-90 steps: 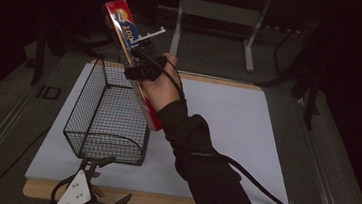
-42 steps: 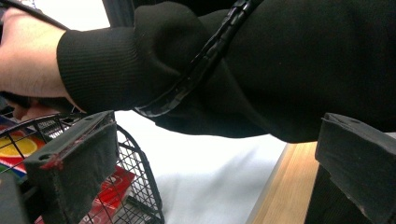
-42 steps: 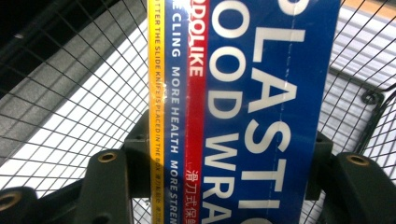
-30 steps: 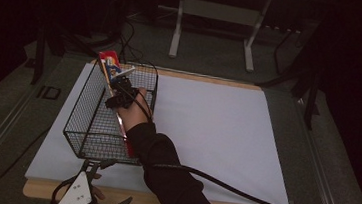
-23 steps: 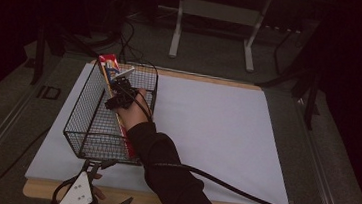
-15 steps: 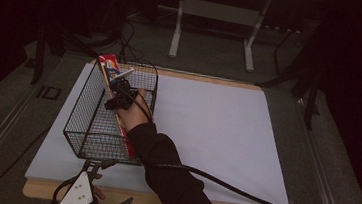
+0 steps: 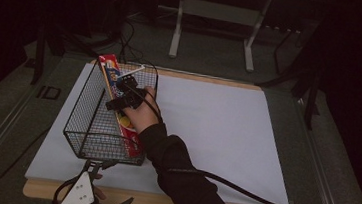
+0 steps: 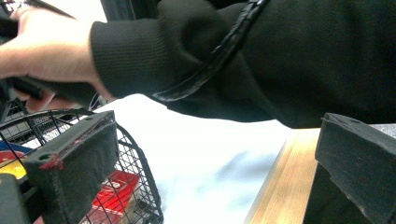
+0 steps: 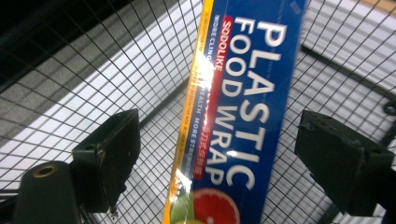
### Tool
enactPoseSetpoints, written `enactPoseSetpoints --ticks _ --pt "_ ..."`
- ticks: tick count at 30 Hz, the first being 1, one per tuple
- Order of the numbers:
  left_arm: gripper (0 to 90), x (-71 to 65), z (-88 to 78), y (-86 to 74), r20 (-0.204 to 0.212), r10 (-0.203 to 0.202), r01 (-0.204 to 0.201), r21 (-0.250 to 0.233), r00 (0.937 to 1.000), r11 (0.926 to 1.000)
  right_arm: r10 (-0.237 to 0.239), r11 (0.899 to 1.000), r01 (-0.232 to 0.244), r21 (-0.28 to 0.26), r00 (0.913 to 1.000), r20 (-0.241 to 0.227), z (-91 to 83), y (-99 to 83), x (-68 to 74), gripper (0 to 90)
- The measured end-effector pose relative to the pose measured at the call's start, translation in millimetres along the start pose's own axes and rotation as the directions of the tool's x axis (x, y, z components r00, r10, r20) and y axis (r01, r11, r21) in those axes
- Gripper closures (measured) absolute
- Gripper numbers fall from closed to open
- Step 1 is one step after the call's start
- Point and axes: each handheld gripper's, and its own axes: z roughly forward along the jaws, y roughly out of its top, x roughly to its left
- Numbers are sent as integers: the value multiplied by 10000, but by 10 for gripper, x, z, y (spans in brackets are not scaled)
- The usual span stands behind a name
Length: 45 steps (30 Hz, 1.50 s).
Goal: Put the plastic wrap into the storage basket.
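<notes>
**Releasing the box of plastic wrap into the wire basket.**

The box (image 7: 118, 107) lies slantwise inside the basket (image 7: 82, 122), its far end propped on the basket's far rim and its near end low in the near right corner. The right gripper (image 9: 219, 154) hangs over the basket; its jaws have just been opening and now stand wide on either side of the box, pads clear of it. The left gripper (image 8: 205, 172) waits at the basket's near corner, jaws apart and empty, by the table (image 8: 275, 182) edge. To finish well, the right gripper should probably lift straight away from the box without dragging it or snagging the basket's wires; the left can steady the basket if it shifts.
</notes>
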Motion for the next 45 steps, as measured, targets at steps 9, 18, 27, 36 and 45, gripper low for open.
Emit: enactPoseSetpoints --ticks 9,18,27,36,45 --pt "1 8 31 -12 -48 -30 31 126 10000 9999 -516 9982 523 -298 9984 229 -336 -85 -129 146" --pt "1 17 52 -24 -67 -80 81 197 9999 9998 -320 9969 341 -714 9990 306 -664 -224 -366 155" --pt "1 25 79 -31 -20 -16 17 312 10000 9995 -167 9944 211 -1039 9989 431 -911 -421 -536 155" --pt "1 16 85 -30 -14 31 -31 341 10000 9994 -103 9889 157 -1479 9992 373 -1156 -717 -725 154" --pt "1 17 94 -30 -19 33 -32 366 10000 9993 -216 9825 295 -1841 9988 445 -1318 -1087 -904 152"
